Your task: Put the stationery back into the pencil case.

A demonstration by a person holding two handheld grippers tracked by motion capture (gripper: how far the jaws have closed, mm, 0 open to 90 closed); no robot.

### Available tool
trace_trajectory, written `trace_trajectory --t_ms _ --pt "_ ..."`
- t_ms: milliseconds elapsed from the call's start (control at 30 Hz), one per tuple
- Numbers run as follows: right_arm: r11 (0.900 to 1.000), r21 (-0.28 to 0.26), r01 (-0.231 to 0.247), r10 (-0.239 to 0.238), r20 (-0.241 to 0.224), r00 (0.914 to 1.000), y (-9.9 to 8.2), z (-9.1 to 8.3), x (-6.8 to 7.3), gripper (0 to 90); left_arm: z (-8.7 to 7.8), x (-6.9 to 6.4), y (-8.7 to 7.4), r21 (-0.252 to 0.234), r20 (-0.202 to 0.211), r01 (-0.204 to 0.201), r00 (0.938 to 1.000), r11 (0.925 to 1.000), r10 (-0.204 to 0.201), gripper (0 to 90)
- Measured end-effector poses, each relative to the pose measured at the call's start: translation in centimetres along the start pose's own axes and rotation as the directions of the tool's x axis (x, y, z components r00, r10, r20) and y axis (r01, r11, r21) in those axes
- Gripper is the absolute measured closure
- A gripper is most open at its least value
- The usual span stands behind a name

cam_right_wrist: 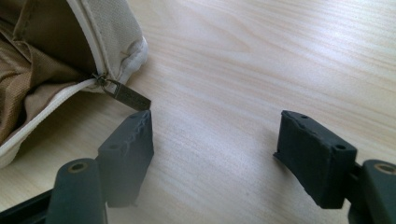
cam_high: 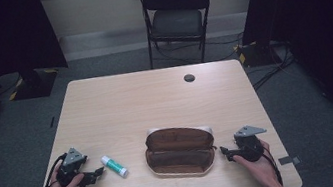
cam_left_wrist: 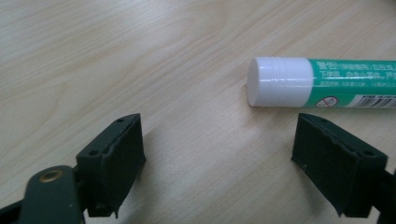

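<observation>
A green glue stick (cam_high: 114,166) with a white cap lies on the table left of centre. Its white cap (cam_left_wrist: 279,81) shows in the left gripper view, just beyond the jaws. My left gripper (cam_high: 97,174) is open just left of the stick, nothing between its pads (cam_left_wrist: 112,163). A beige pencil case (cam_high: 180,151) with a brown lining lies unzipped and spread open in the middle. Its metal zip pull (cam_right_wrist: 126,95) sticks out at the case's right end. My right gripper (cam_high: 225,151) is open beside that end, and its left pad (cam_right_wrist: 128,149) sits just under the zip pull.
The light wooden table (cam_high: 155,100) has a round cable hole (cam_high: 189,77) at the back right. A black folding chair (cam_high: 176,18) stands beyond the far edge. Both hands rest near the front edge.
</observation>
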State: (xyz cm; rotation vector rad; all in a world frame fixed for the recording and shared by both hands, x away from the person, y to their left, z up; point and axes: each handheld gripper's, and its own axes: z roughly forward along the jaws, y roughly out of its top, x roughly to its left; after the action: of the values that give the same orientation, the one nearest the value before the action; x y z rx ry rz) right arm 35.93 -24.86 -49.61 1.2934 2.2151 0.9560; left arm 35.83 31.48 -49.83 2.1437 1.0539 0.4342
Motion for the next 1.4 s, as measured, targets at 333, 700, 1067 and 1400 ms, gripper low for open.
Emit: trace_trajectory --t_ms 333,700,1067,1400 --pt "0.9997 -0.026 0.004 -0.004 0.008 1.0000 -0.2 0.3 -0.1 21.8 -1.1 -0.9 0.7 -0.055 0.036 -0.018 0.9992 0.9983 0.020 16.4" --pt "0.9997 -0.026 0.003 -0.003 0.008 1.0000 -0.2 0.3 -0.1 21.8 -0.9 -2.0 2.4 -0.128 0.157 -0.092 0.9812 0.9875 0.112 21.4" --pt "0.9997 -0.026 0.003 -0.003 0.007 1.0000 -0.2 0.3 -0.1 21.8 0.7 -2.9 3.7 -0.136 0.204 -0.210 0.9504 0.9683 0.235 26.2" --pt "0.9997 -0.025 0.004 -0.003 0.009 1.0000 -0.3 0.2 0.0 21.9 1.2 -3.8 3.7 -0.093 0.252 -0.285 0.9204 0.9541 0.299 28.2"
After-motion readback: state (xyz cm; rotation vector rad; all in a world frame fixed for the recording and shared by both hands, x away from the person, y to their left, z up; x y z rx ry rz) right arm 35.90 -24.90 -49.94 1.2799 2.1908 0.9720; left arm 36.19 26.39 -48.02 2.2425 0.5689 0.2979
